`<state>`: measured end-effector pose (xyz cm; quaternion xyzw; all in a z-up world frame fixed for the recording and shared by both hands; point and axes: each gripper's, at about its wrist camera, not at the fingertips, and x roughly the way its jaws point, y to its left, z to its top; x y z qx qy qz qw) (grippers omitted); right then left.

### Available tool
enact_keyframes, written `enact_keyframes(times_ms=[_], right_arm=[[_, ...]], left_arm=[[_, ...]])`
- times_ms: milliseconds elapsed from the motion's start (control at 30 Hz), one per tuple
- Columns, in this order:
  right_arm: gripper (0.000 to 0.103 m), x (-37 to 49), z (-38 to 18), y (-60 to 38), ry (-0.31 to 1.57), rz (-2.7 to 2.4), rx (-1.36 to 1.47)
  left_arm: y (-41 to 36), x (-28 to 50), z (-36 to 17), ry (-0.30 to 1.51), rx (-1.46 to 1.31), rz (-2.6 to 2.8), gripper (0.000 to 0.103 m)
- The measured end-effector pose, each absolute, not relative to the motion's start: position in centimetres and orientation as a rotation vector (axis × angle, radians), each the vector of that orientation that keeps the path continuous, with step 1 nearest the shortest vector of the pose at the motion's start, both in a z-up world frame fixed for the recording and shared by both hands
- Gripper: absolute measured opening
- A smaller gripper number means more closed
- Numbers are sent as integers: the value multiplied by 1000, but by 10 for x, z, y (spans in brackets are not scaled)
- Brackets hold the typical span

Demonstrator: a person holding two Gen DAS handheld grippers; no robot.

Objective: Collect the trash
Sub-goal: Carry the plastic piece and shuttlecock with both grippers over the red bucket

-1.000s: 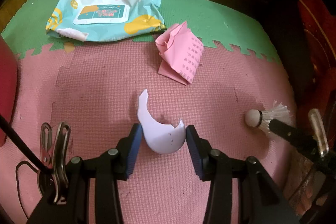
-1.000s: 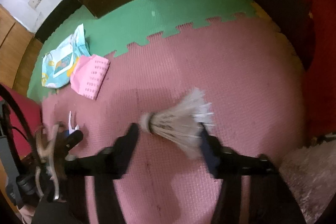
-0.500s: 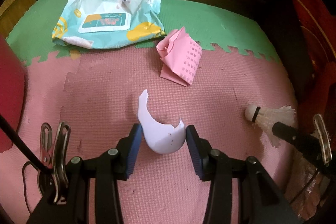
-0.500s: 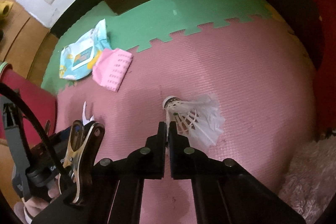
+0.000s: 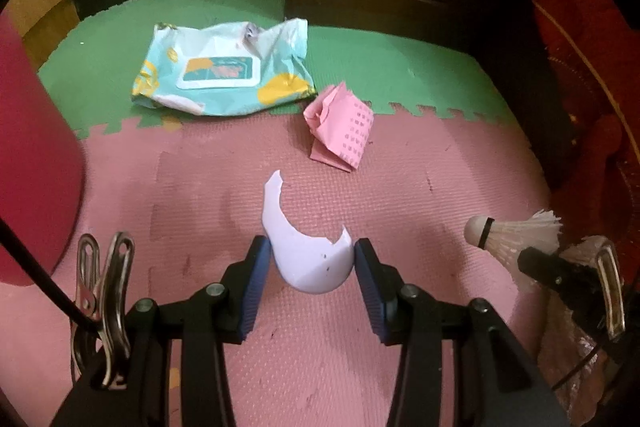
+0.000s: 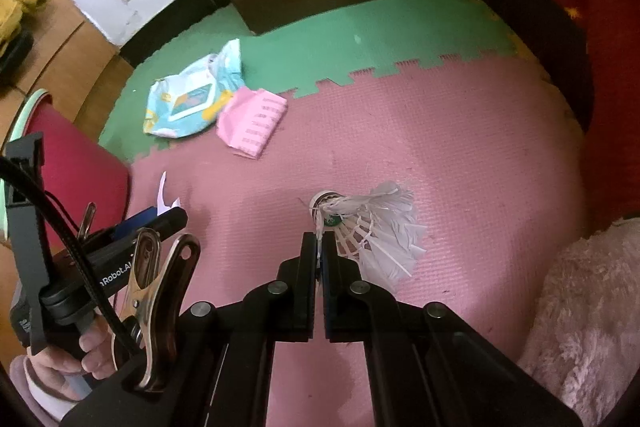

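Between left tool [image 5: 308,263] pads: jagged white shell shard [image 5: 304,255]; right tool [image 6: 320,241] grasping frayed shuttlecock [image 6: 372,231].

The red bin [image 5: 36,163] is cut off at the left edge.

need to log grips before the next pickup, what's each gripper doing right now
Left gripper: closed on the white eggshell piece, held between its fingers.
Right gripper: shut, pinching a feather of the shuttlecock.
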<state>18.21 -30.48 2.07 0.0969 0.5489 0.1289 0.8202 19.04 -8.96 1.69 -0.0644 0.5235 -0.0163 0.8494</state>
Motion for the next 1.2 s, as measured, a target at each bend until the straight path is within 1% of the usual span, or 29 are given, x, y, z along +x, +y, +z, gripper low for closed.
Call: enact_keyframes(times_ms=[133, 333, 500, 800, 1000, 1200], right_arm=[[3, 171, 34, -288, 1129, 311, 200], [3, 151, 43, -267, 1101, 366, 285], [3, 139, 51, -254, 1078, 374, 227], [3, 102, 82, -233, 964, 435, 191], [3, 80, 92, -217, 940, 480, 176], [4, 75, 99, -205, 922, 510, 161]], left_arm=[[-83, 178, 29, 1093, -150, -28, 46], [-78, 159, 47, 1067, -161, -17, 46], [-73, 144, 64, 1045, -154, -6, 46], [-57, 115, 98, 983, -185, 7, 46], [-41, 95, 121, 949, -201, 29, 46], [-19, 74, 146, 910, -214, 69, 46]])
